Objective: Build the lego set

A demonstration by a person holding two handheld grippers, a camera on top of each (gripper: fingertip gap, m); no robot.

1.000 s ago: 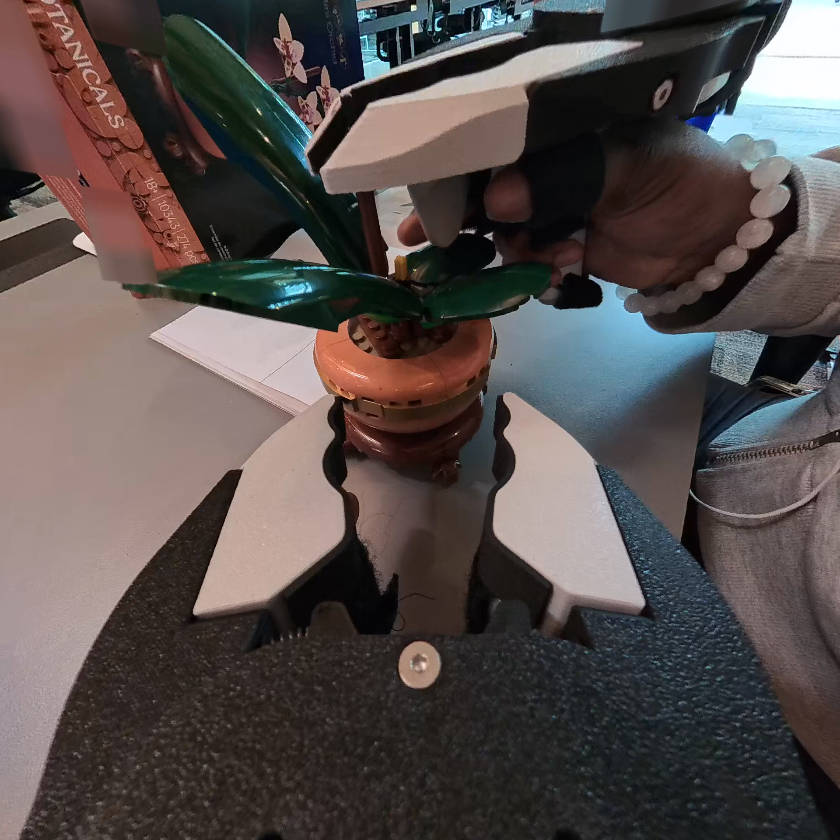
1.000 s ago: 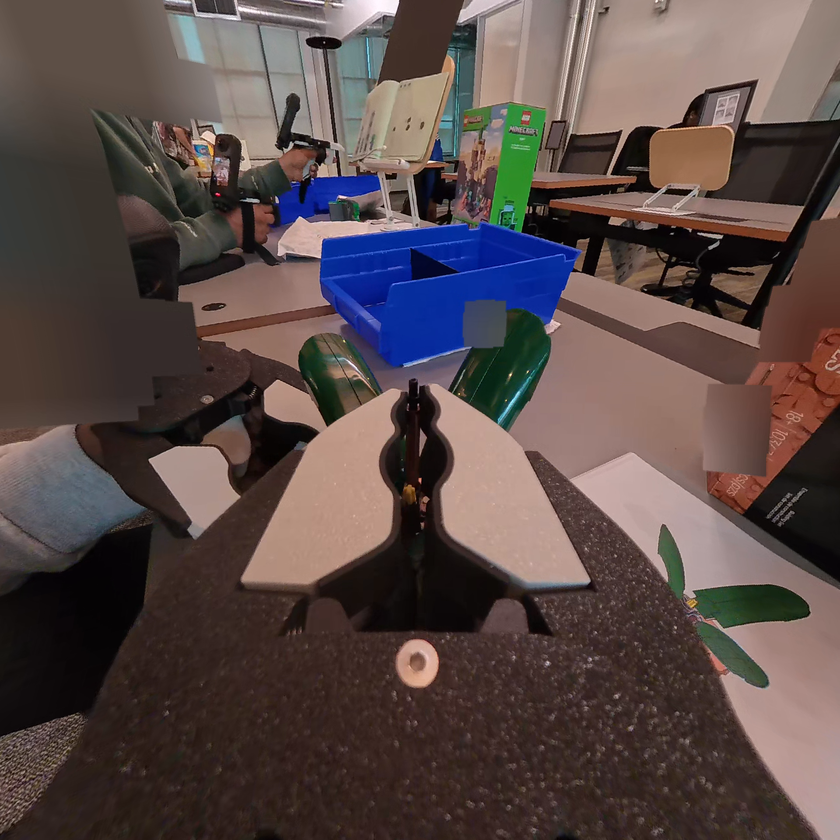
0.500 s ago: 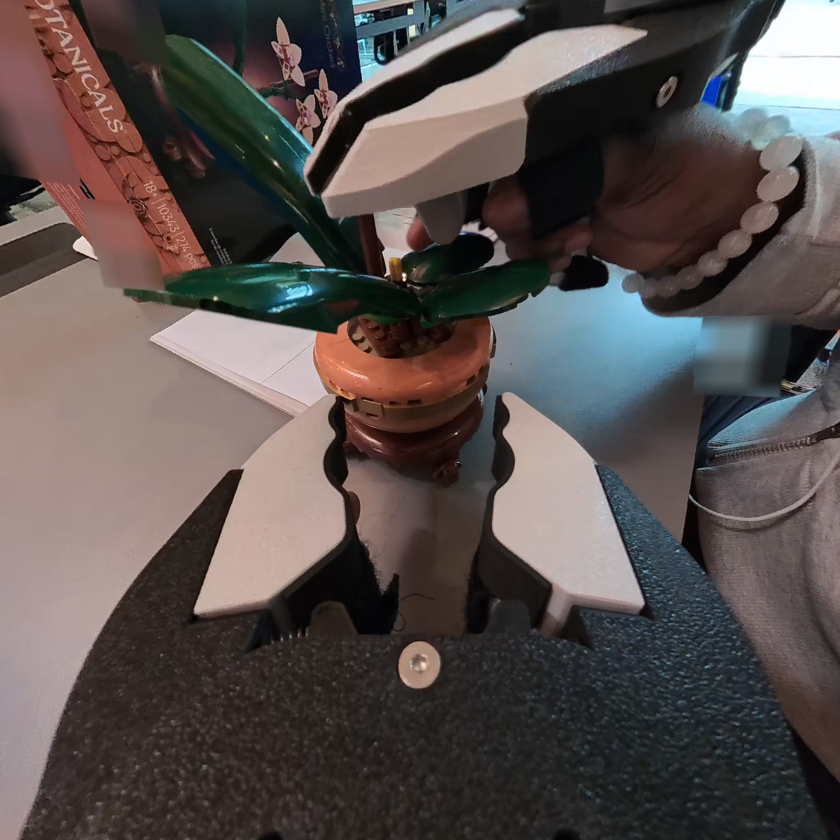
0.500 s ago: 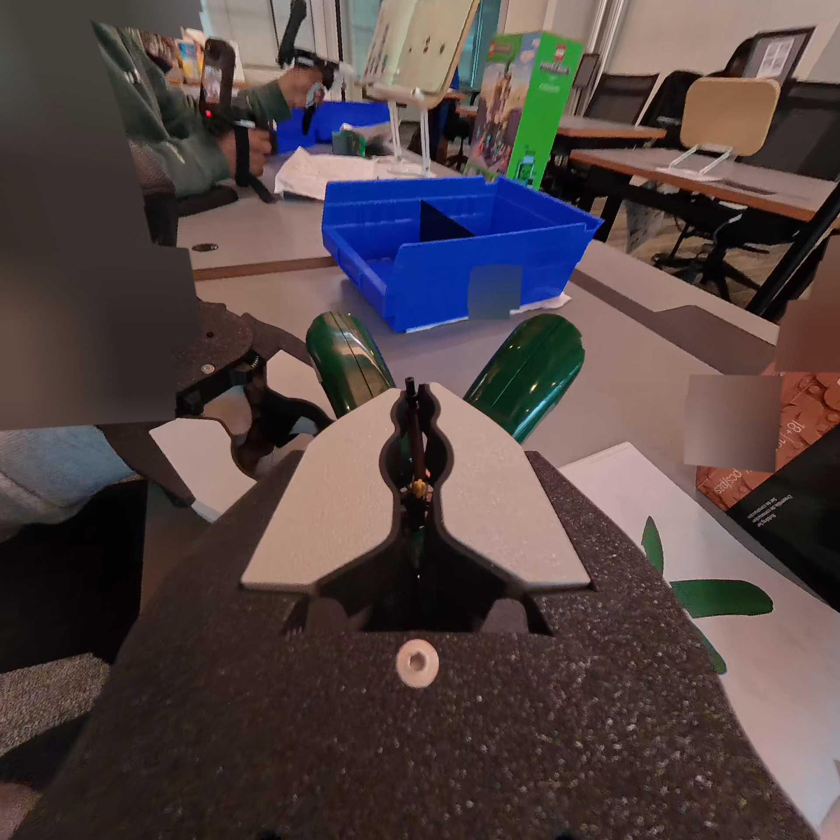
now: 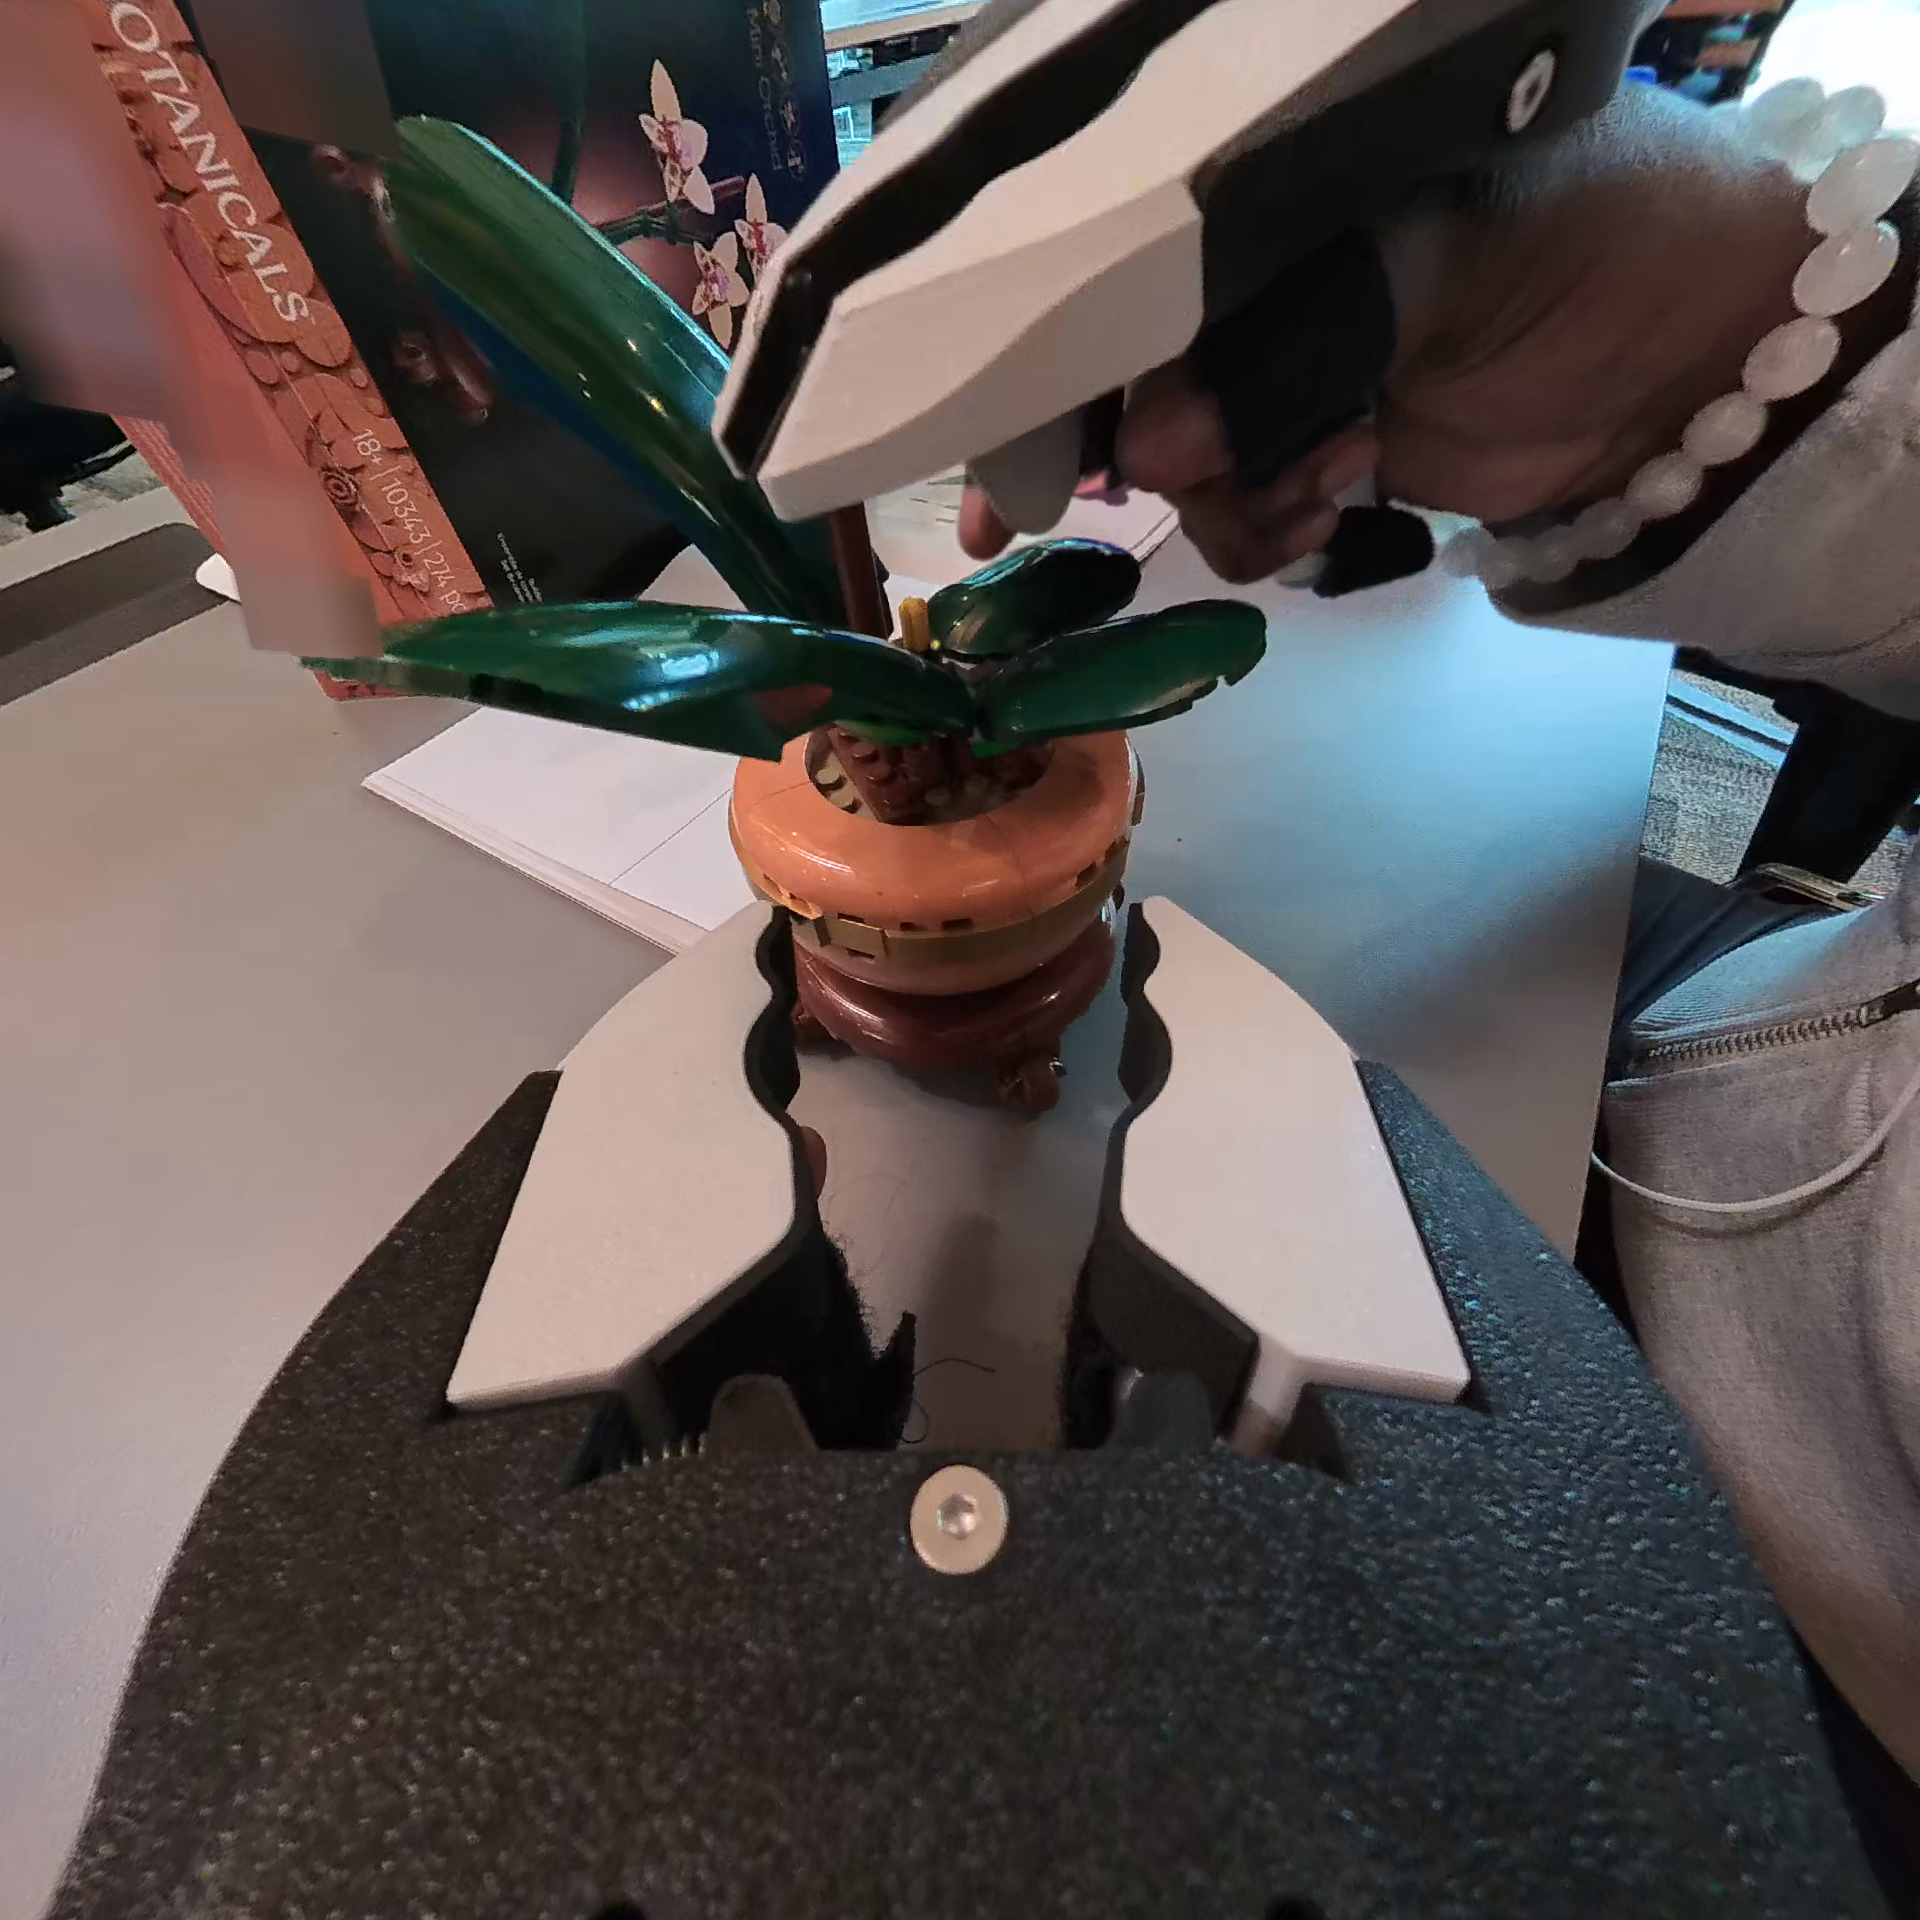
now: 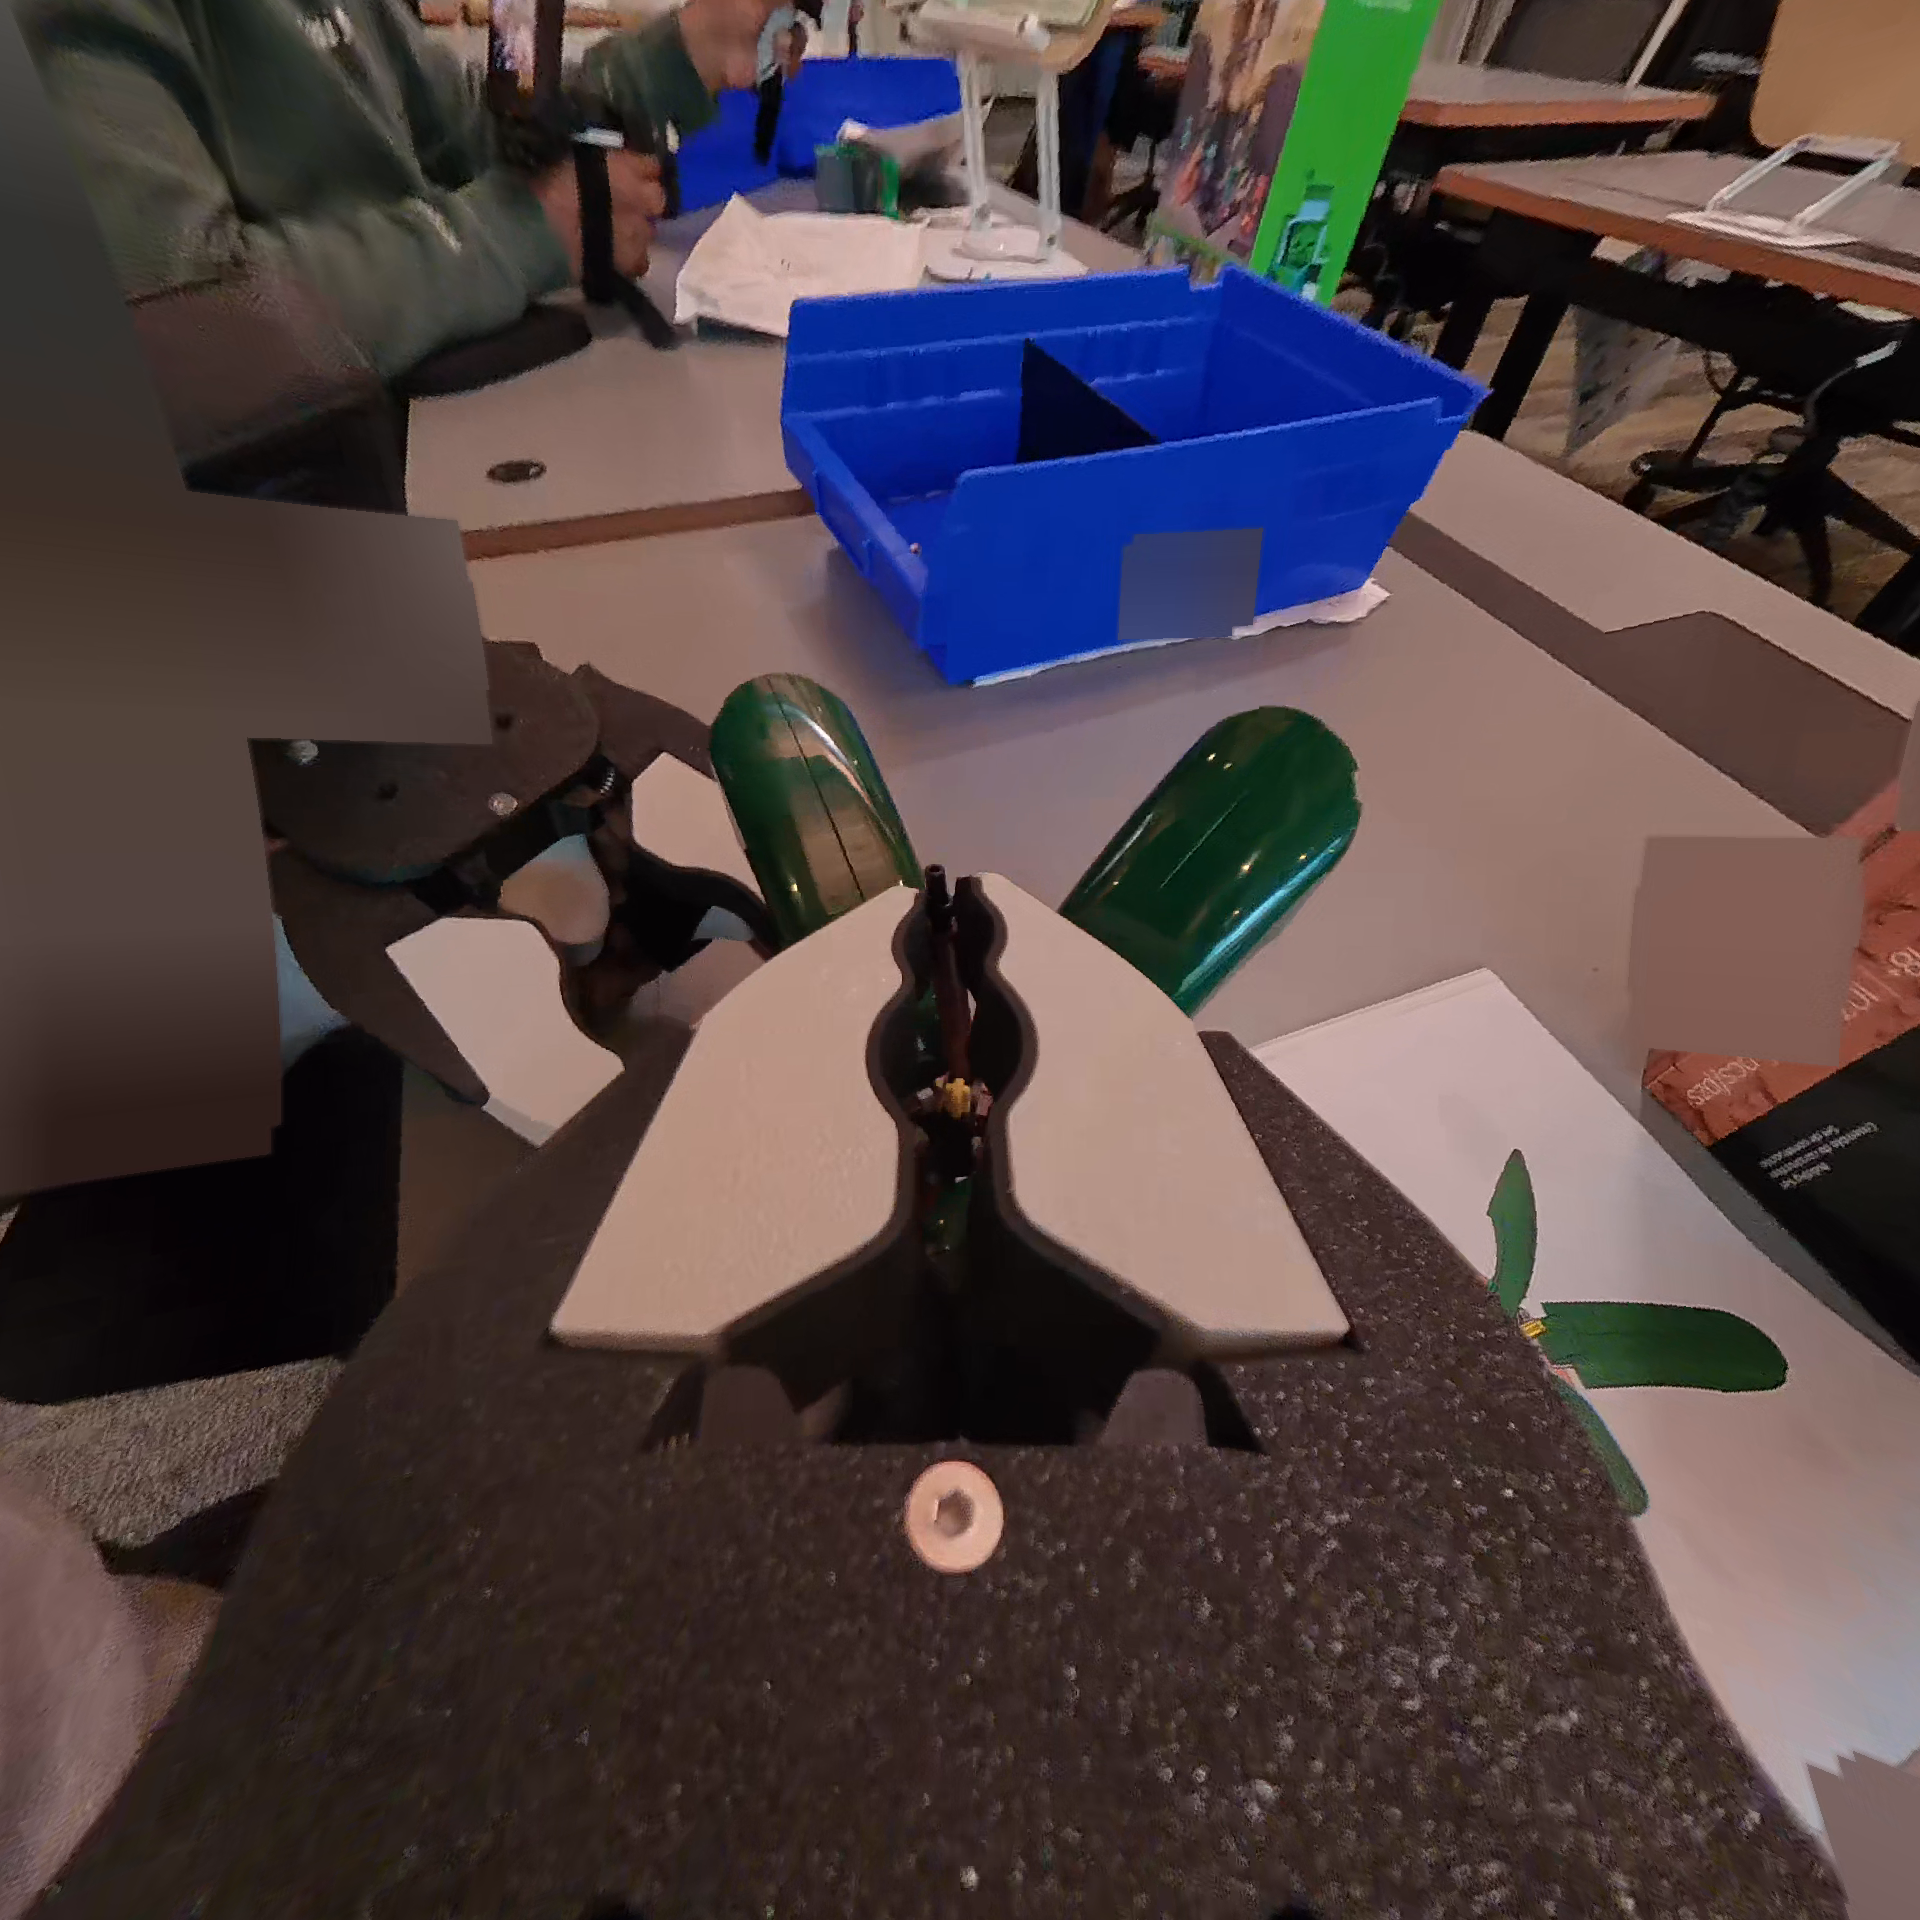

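A lego orchid pot (image 5: 914, 862), tan on a brown base, stands on the grey table with dark green leaves (image 5: 644, 665) spread from it. My left gripper (image 5: 948, 920) is open, its fingertips close on either side of the pot's base; I cannot tell whether they touch. My right gripper (image 6: 948, 899) is shut on the thin brown stem (image 6: 951, 966), which stands in the pot (image 5: 854, 561). It comes down from the upper right in the left wrist view (image 5: 774, 457). Two leaves (image 6: 1216, 842) show past its fingers. The left gripper (image 6: 499, 935) shows at the left there.
The set's box (image 5: 312, 343) stands behind the pot, and white instruction pages (image 5: 582, 810) lie beside it, also at the right (image 6: 1558, 1299). A blue bin (image 6: 1122, 468) sits farther back on the table. Another person (image 6: 312, 208) works at the far left. Left tips to right tips: about 7 cm.
My right gripper has tipped more steeply nose-down over the pot, still shut on the stem. The left gripper and the pot have not moved.
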